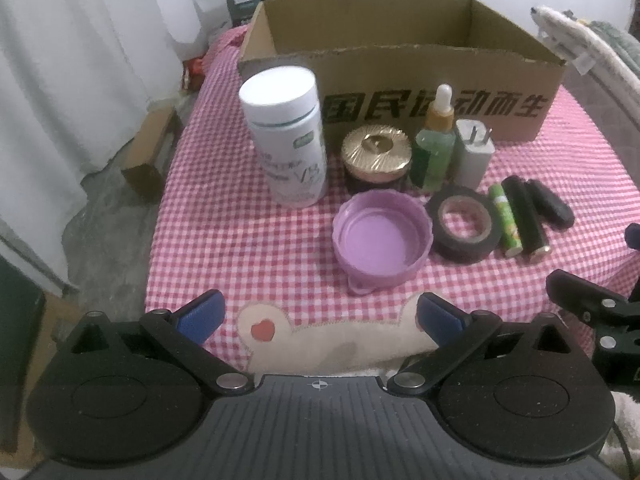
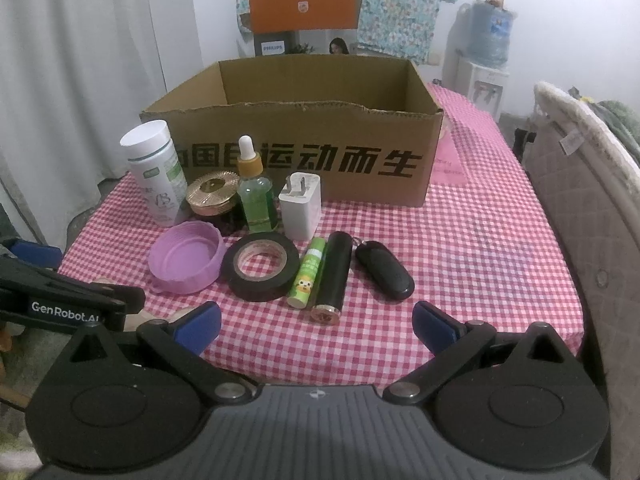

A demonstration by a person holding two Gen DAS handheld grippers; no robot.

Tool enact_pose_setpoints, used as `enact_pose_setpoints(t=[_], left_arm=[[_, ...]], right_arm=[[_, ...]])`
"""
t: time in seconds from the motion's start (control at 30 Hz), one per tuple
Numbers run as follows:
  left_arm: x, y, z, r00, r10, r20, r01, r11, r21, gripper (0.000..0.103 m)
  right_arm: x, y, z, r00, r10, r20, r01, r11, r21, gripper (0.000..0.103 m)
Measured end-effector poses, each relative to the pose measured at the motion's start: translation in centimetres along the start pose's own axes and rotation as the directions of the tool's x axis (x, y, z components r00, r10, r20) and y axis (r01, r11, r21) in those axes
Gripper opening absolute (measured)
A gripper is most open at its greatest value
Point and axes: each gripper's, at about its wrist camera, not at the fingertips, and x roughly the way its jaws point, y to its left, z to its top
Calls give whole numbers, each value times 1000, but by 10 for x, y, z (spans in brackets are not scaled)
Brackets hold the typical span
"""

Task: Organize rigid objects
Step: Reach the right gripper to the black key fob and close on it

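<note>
On the table (image 2: 460, 264), bottles, tape and tubes are sitting crowded before the cardboard box (image 2: 304, 120). Both grippers, left gripper (image 1: 320, 316) and right gripper (image 2: 316, 322), are hovering with fingers released, grasping nothing. Reaching among such tight neighbours is likely risking toppling the dropper bottle (image 2: 256, 196).

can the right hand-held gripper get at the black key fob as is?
Probably yes. The right hand-held gripper is open, and the black oval key fob lies at the row's right end, bare cloth beside it.

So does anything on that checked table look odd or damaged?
Only small things: the purple lid lies upside down with no container, and the cardboard box has a ragged, torn front edge. Nothing is spilled. Both grippers, left and right, are open.
</note>
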Motion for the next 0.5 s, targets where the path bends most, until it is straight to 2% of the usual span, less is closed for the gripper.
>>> enact_pose_setpoints(t=[0.13, 0.27, 0.37, 0.47, 0.5], left_arm=[[-5, -1, 6, 996, -48, 71, 47, 999, 23, 103], [-15, -11, 17, 979, -108, 171, 90, 990, 107, 102], [-21, -21, 28, 957, -198, 213, 163, 972, 172, 101], [-22, -35, 41, 923, -330, 196, 277, 927, 254, 99], [-21, -40, 43, 915, -356, 190, 298, 913, 280, 99]], right_arm=[[1, -8, 3, 1000, 1, 25, -1, 1000, 15, 103], [-3, -27, 9, 997, 10, 79, -13, 999, 41, 103], [-7, -48, 17, 993, 15, 121, -24, 997, 74, 103], [-4, -68, 27, 992, 13, 127, -26, 995, 97, 102], [-1, -76, 30, 992, 26, 120, -39, 993, 110, 98]])
